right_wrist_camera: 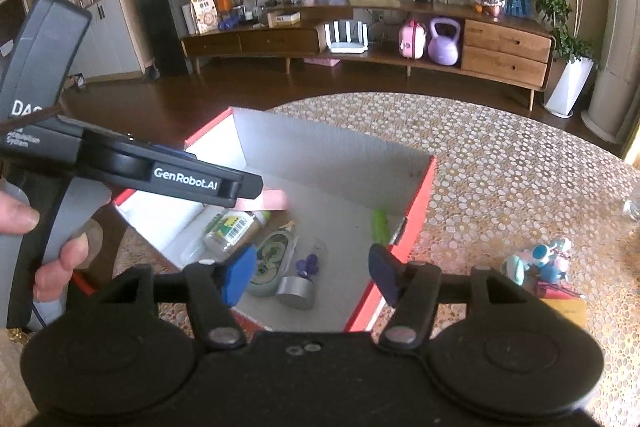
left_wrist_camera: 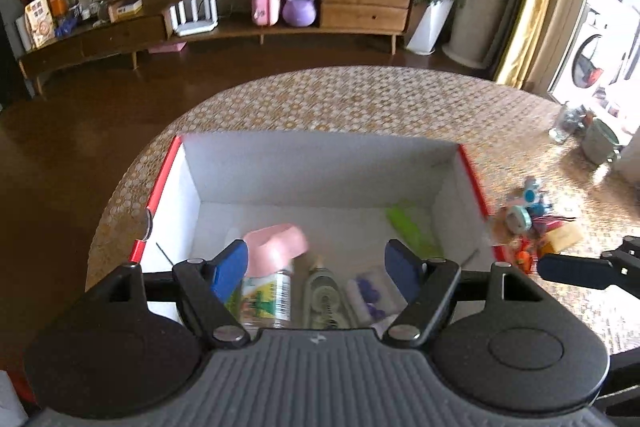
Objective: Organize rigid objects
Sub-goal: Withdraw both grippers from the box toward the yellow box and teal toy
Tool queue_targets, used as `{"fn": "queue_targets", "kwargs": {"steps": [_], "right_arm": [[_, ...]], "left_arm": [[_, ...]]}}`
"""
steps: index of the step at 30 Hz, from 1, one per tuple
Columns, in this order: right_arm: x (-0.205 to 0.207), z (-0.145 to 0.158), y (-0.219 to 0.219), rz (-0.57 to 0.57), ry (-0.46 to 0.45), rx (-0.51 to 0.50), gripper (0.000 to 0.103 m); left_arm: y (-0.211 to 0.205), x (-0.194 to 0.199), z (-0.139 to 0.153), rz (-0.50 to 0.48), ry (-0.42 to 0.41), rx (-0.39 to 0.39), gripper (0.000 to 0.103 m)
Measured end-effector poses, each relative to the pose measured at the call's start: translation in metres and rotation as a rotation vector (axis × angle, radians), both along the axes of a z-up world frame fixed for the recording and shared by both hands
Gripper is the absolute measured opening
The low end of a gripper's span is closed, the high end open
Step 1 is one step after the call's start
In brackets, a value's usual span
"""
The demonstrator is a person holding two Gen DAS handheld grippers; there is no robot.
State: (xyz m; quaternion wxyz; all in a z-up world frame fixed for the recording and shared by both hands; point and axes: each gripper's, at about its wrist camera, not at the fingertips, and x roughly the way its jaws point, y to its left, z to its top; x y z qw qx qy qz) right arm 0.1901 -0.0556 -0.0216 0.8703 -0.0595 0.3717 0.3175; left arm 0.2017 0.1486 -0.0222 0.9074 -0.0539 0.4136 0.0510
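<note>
A red box with a white inside stands on the patterned table. In it lie a pink bowl, a labelled bottle, a green-grey packet, a green piece, a purple item and a grey cylinder. My left gripper is open above the box, the pink bowl blurred just beyond its left pad. My right gripper is open and empty over the box's near edge.
A pile of small colourful toys and tape lies on the table right of the box. A green cup and a glass stand at the far right. A wooden sideboard runs along the back wall.
</note>
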Motion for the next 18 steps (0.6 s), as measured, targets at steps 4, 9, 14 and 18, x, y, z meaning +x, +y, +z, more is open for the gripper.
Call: {"fn": "queue_targets", "kwargs": {"steps": [4,9,14,18], "right_arm": [[-0.009,0.007,-0.019,-0.009,-0.012,0.026,0.074],[-0.023,0.011,-0.045,-0.04,-0.039,0.042,0.084],[-0.032,0.013,-0.079,-0.075,-0.061,0.062,0.091],[-0.036,0.007,-0.108,-0.111,-0.082,0.052,0.094]], "left_arm": [[-0.015,-0.007,0.011,-0.029,-0.024,-0.014,0.075],[-0.033,-0.016,0.016,-0.045,-0.044,-0.045,0.082],[-0.055,-0.023,0.019,-0.063,-0.063,-0.039,0.082],[-0.075,-0.024,0.018,-0.09,-0.076,-0.049,0.082]]}}
